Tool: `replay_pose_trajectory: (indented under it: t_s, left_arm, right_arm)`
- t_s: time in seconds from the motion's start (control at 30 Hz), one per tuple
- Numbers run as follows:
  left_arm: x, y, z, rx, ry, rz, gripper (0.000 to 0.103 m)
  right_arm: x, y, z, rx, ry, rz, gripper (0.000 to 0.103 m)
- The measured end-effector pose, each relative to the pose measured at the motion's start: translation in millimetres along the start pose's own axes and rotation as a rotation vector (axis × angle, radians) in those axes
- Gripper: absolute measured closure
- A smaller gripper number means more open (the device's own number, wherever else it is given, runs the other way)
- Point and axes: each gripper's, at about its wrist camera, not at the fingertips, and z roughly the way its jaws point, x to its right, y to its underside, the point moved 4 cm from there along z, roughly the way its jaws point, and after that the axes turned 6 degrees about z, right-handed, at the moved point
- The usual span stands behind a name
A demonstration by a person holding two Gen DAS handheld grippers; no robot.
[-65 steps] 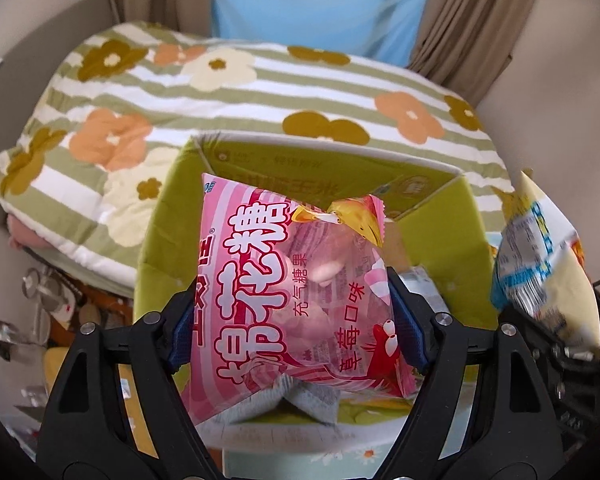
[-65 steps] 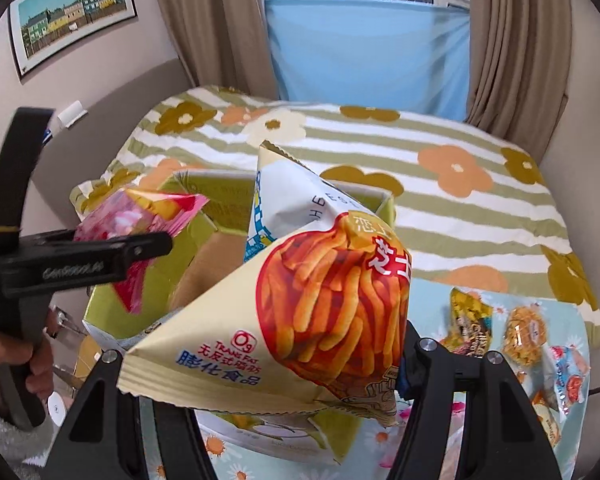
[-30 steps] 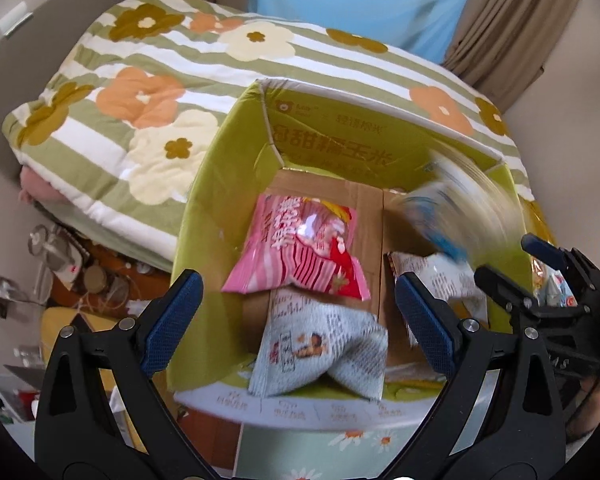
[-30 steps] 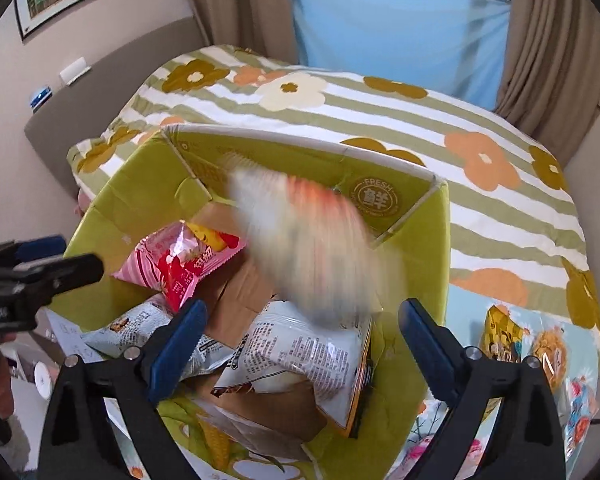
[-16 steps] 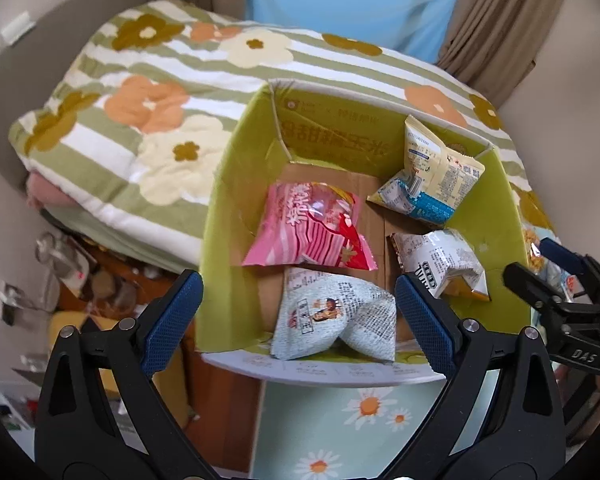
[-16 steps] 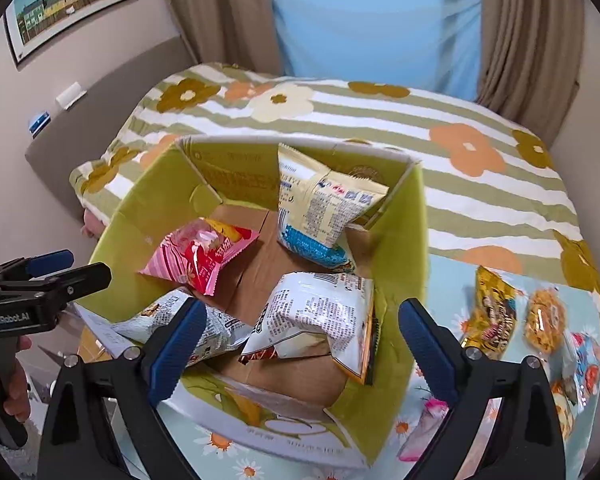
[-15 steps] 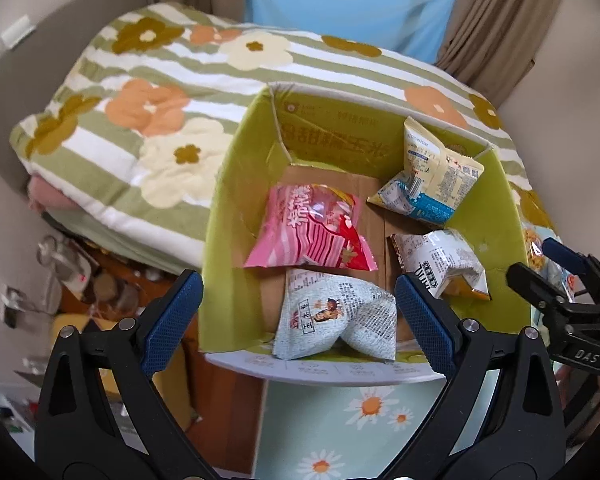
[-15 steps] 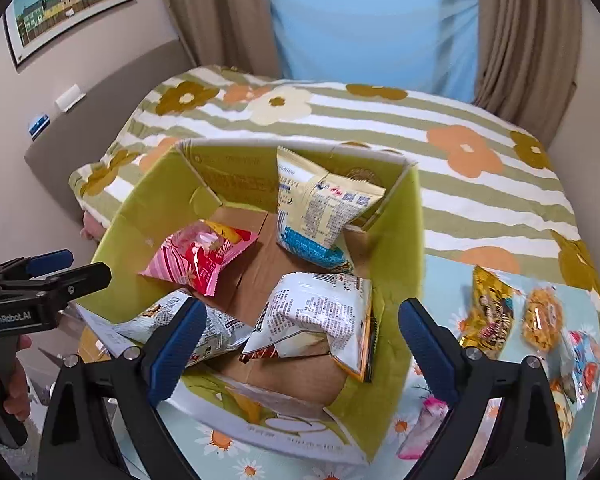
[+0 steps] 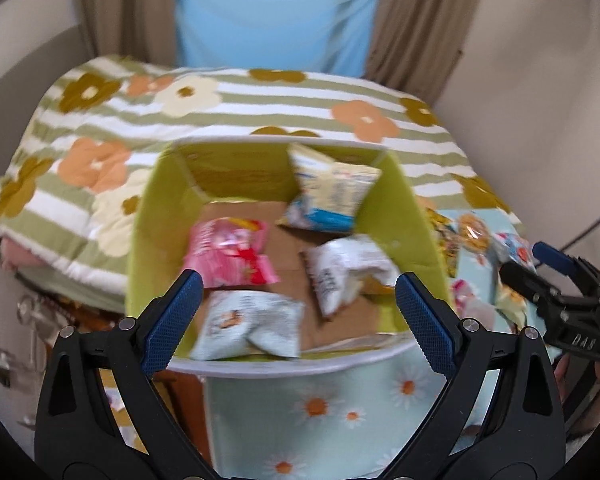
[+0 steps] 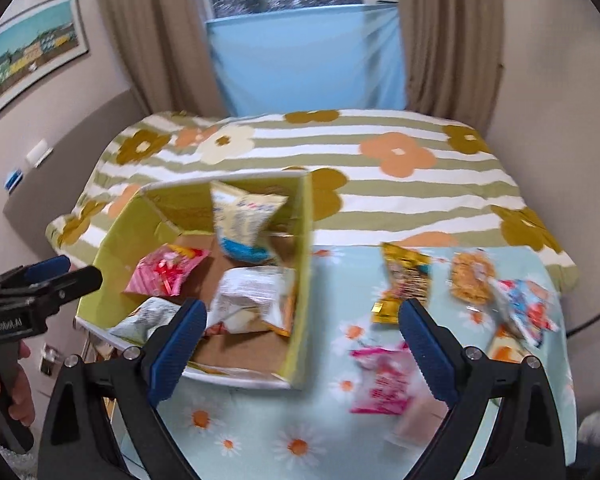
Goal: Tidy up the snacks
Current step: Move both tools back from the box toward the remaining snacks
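Note:
A yellow-green cardboard box (image 9: 140, 256) (image 10: 304, 280) stands open on the daisy-print table. Inside lie a pink marshmallow bag (image 9: 228, 256) (image 10: 166, 270), a yellow and blue chip bag (image 9: 332, 192) (image 10: 244, 220) leaning on the far wall, and two white packets (image 9: 248, 328) (image 9: 344, 272). My left gripper (image 9: 296, 320) hangs open and empty above the box's near edge. My right gripper (image 10: 300, 340) is open and empty over the box's right wall. Loose snacks lie right of the box: a gold packet (image 10: 404, 280), a pink packet (image 10: 384, 380), a noodle pack (image 10: 472, 276) and a colourful bag (image 10: 528, 308).
A bed with a striped floral quilt (image 9: 100, 132) (image 10: 400, 172) lies behind the table. Curtains and a blue window panel (image 10: 308, 64) stand at the back. A hand (image 10: 4, 384) holds the left gripper's handle at the left edge. Clutter sits on the floor at left (image 9: 28, 320).
Both grippers let their bags drop into the box, then pulled back and up. The right view has swung right, so the loose snacks on the table show more.

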Motion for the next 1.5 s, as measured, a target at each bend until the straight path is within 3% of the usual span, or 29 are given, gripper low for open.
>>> replay_pose_trajectory:
  t_s: [0.23, 0.53, 0.83, 1.0, 1.3, 1.5]
  left_arm:
    - [73, 3, -4, 0.031, 0.065, 0.075, 0.007]
    - [204, 21, 14, 0.003, 0.142, 0.158, 0.007]
    - [303, 66, 67, -0.13, 0.118, 0.189, 0.007]
    - [326, 88, 96, -0.179, 0.12, 0.205, 0.007]
    - [325, 115, 154, -0.293, 0.052, 0.227, 0.007]
    - [326, 123, 185, -0.352, 0.058, 0.25, 0.007]
  right_arm:
    - [77, 6, -42, 0.076, 0.034, 0.075, 0.007]
    - [170, 17, -77, 0.104, 0.058, 0.032, 0.007]
    - [244, 34, -51, -0.017, -0.025, -0.04, 0.007]
    - [264, 54, -24, -0.065, -0.047, -0.164, 0.007]
    - [281, 73, 27, -0.163, -0.086, -0.212, 0.007]
    - [280, 79, 55, -0.226, -0.096, -0.258, 0.007]
